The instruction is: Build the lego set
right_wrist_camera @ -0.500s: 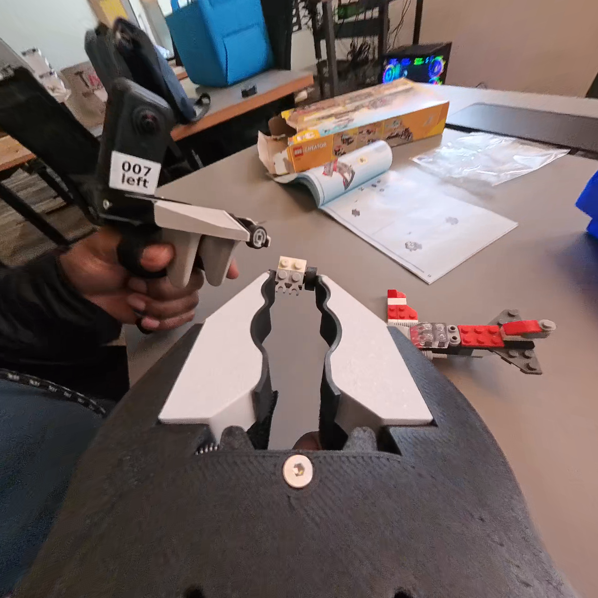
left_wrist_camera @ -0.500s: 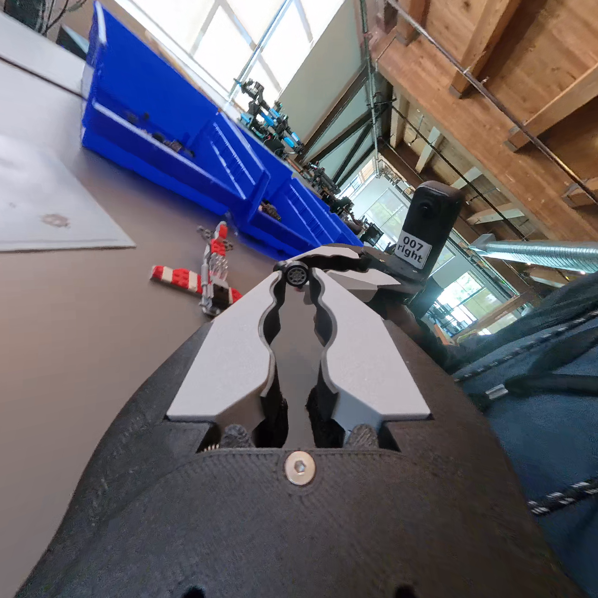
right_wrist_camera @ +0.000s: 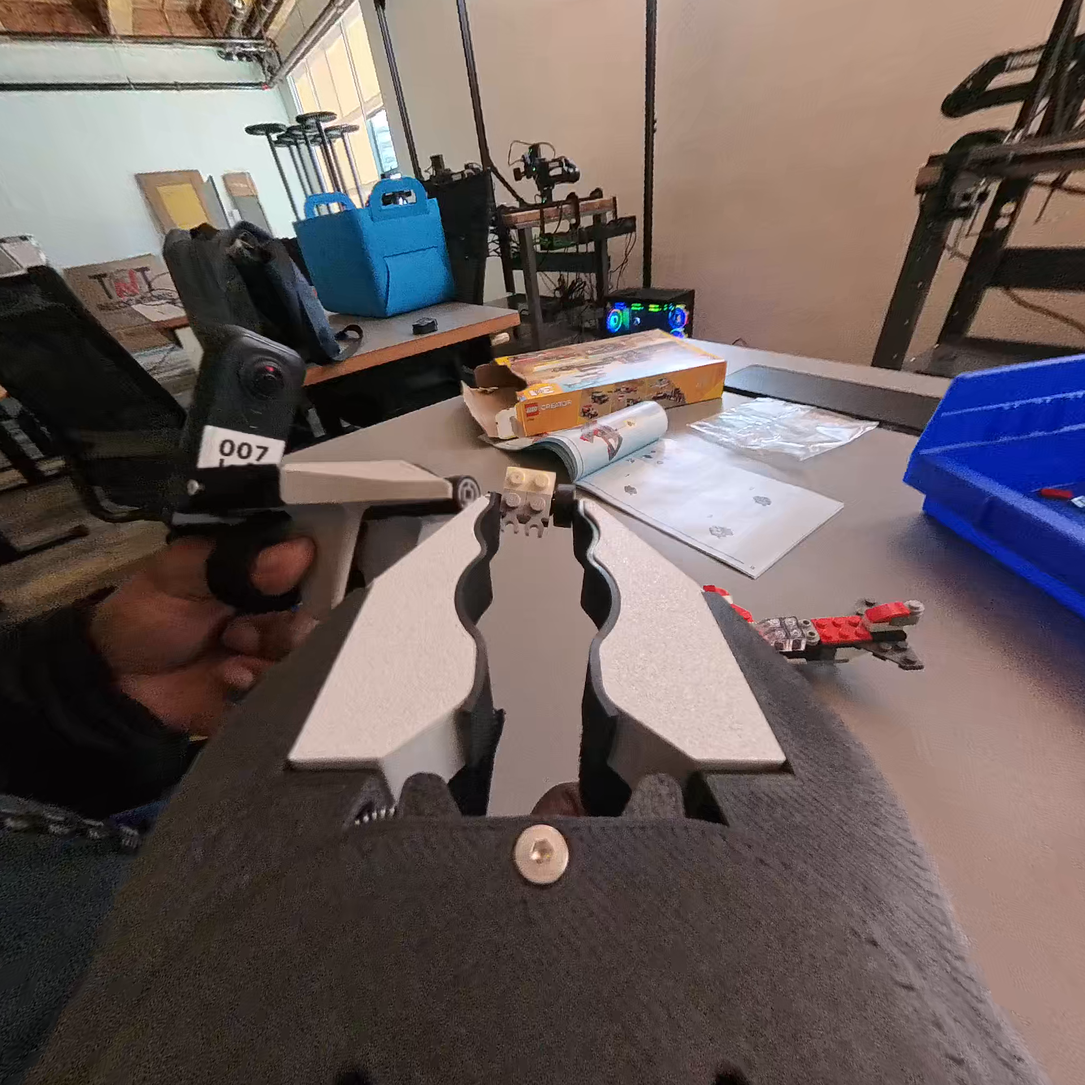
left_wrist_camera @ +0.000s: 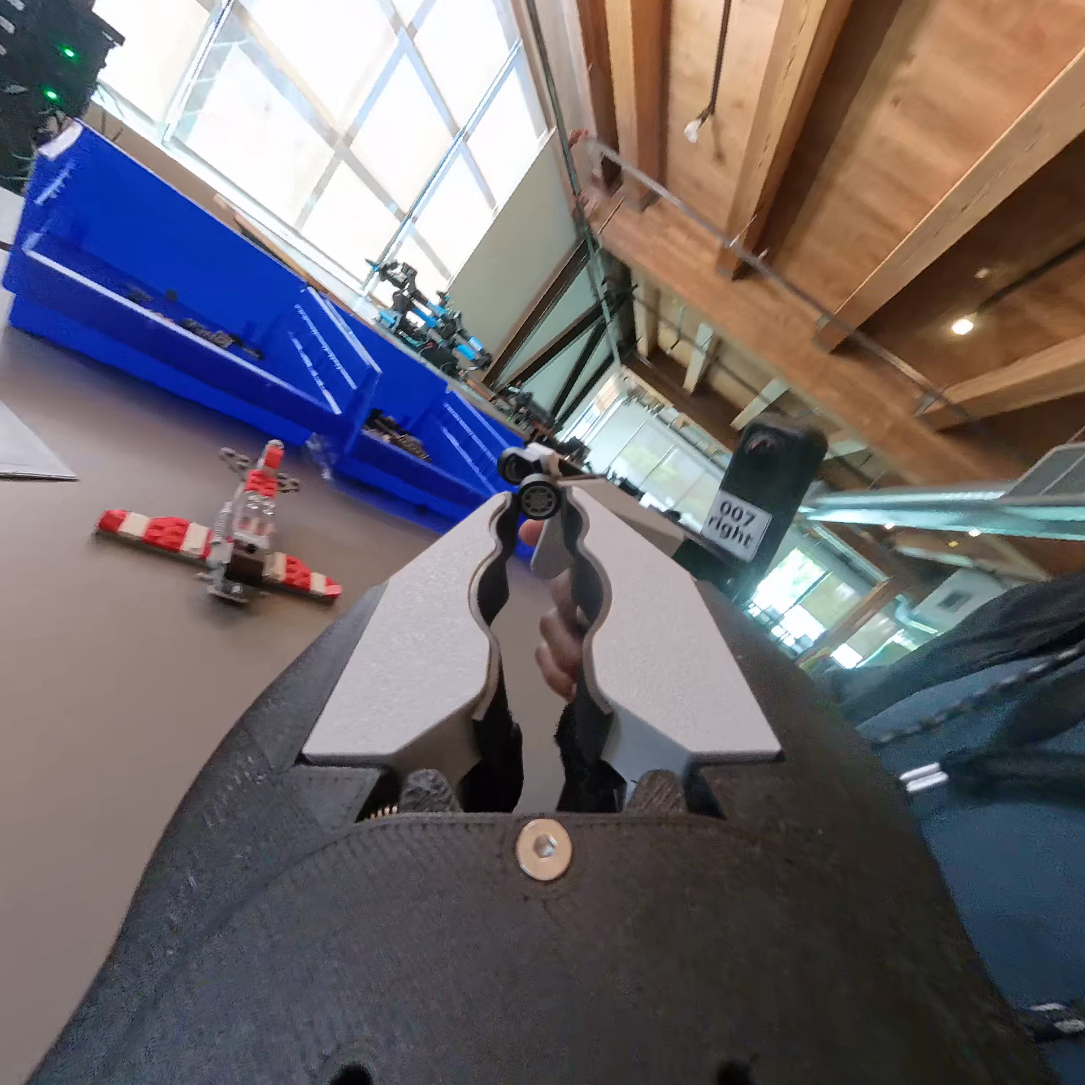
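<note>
- Since the earlier frame, both grippers have closed the gap: the left gripper [right_wrist_camera: 469,492] now sits just beside the right gripper [right_wrist_camera: 531,504].
- Largest, the grey table [right_wrist_camera: 916,763] carries blue bins [left_wrist_camera: 176,329] and a red-and-white plane [left_wrist_camera: 235,546].
- Left gripper pinches a small wheel [left_wrist_camera: 537,498].
- Right gripper pinches a grey brick piece [right_wrist_camera: 527,499].

Left gripper [left_wrist_camera: 535,509], grey fingers on black body, mid-frame, clamped on small black wheel w/ grey hub [left_wrist_camera: 537,499]; right gripper [left_wrist_camera: 549,469] just above it, holding a 2nd wheel piece; red-white brick plane [left_wrist_camera: 235,546] on brown table [left_wrist_camera: 88,675] at left; blue plastic bins [left_wrist_camera: 176,305] upper left.
</note>
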Available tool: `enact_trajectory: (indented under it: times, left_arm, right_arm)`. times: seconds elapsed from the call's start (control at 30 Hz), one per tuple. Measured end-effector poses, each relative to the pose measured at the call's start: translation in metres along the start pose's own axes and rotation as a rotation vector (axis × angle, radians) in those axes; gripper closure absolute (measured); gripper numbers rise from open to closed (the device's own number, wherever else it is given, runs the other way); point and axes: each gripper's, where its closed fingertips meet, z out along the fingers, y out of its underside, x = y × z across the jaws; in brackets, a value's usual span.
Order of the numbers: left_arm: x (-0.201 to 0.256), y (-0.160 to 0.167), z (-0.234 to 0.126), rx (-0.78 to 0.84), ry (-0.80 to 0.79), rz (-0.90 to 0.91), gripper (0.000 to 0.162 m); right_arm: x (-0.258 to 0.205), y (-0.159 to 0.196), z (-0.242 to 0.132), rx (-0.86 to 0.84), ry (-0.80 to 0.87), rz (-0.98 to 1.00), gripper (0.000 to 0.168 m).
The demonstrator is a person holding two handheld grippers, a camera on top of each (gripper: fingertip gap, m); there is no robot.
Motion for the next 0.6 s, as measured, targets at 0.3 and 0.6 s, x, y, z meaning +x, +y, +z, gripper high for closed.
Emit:
enact_trajectory:
  times: [0.3,0.6]
  left_arm:
    - [0.025,0.000,0.018,0.106,0.103,-0.137,0.148]
    - [0.024,0.012,0.026,0.142,0.170,-0.264,0.148]
  right_arm:
    - [-0.006,-0.021,-0.023,0.105,0.074,-0.141,0.144]
    - [-0.001,-0.016,-0.029,0.100,0.135,-0.262,0.144]
